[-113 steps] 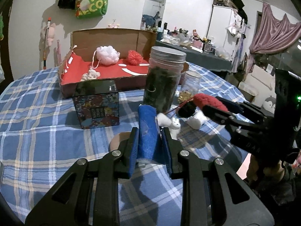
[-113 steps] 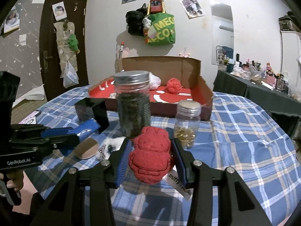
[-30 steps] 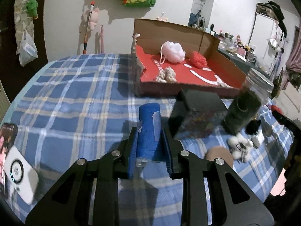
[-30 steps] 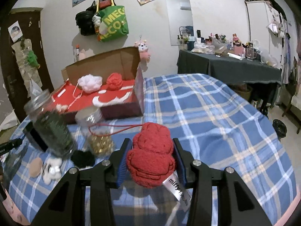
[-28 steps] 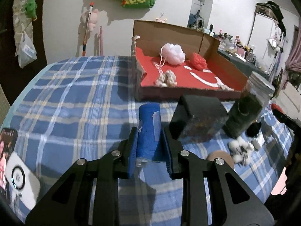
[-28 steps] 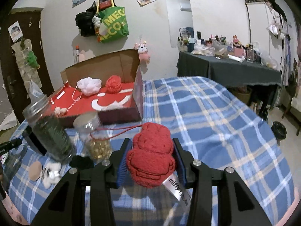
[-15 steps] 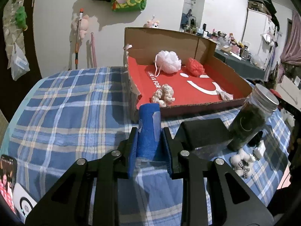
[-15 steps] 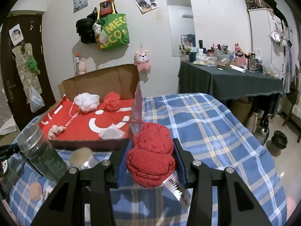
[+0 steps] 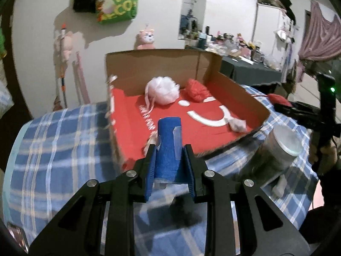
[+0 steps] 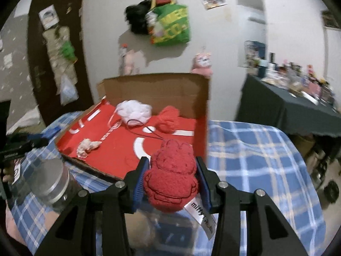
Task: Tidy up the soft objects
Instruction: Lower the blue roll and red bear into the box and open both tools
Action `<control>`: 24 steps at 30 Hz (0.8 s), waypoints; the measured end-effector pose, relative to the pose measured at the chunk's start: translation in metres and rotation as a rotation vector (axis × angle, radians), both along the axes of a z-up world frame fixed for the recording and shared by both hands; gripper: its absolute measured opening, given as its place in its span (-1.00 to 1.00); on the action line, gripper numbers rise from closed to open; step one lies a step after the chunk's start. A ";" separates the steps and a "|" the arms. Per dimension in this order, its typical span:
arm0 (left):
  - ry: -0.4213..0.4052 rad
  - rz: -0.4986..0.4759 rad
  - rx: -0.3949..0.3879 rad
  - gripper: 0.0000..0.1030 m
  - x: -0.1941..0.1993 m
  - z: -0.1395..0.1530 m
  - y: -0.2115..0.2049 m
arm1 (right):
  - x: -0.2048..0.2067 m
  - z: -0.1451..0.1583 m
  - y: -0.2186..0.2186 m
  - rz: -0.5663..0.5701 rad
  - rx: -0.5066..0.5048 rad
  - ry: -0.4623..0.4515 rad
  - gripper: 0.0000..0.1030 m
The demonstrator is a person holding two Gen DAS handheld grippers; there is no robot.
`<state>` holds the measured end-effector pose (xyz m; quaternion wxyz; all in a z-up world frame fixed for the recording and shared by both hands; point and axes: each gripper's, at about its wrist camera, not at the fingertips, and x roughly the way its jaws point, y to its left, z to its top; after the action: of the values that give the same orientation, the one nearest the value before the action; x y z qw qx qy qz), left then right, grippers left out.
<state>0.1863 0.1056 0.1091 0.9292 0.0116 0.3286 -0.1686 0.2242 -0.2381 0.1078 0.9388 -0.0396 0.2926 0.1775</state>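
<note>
Up close, the left gripper (image 9: 169, 162) is squeezed tight on a blue soft roll (image 9: 168, 147), which stands up between the two pads in front of the near edge of the cardboard box (image 9: 153, 64); the right gripper (image 10: 171, 180) is squeezed on a red knitted toy (image 10: 171, 173) with a white tag, held by the near right corner of the same box (image 10: 153, 89); inside the box, on its red floor, a white puff (image 9: 163, 90) and a red woolly ball (image 9: 197, 89) sit side by side near the tall back wall, and a small pale fluffy thing (image 10: 86, 147) lies nearer the front; the middle of the red floor is bare; the near wall of the box is low, and the back and side walls are higher; a jar with a silver lid (image 10: 51, 183) stands just outside the near wall, close to the left of the red toy; the box sits on a table with a blue checked cloth (image 10: 251, 149), which is bare on the right side; behind it is a white wall with a green bag (image 10: 170, 27) hanging on it, and a dark table (image 10: 294, 108) full of small things stands to the right.
</note>
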 end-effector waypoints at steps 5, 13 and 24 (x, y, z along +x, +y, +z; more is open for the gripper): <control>0.041 -0.088 0.001 -0.53 0.031 0.012 -0.025 | 0.042 0.007 0.035 0.147 -0.075 0.112 -0.10; 0.189 -0.166 0.065 -0.53 0.087 0.000 -0.075 | 0.097 -0.016 0.088 0.306 -0.185 0.330 -0.10; 0.312 -0.144 0.206 -0.53 0.124 -0.032 -0.100 | 0.130 -0.044 0.117 0.289 -0.348 0.446 -0.10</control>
<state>0.3103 0.0059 0.0773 0.8466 0.1040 0.4823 -0.1998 0.3546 -0.1207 0.0636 0.7954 -0.2010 0.5088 0.2607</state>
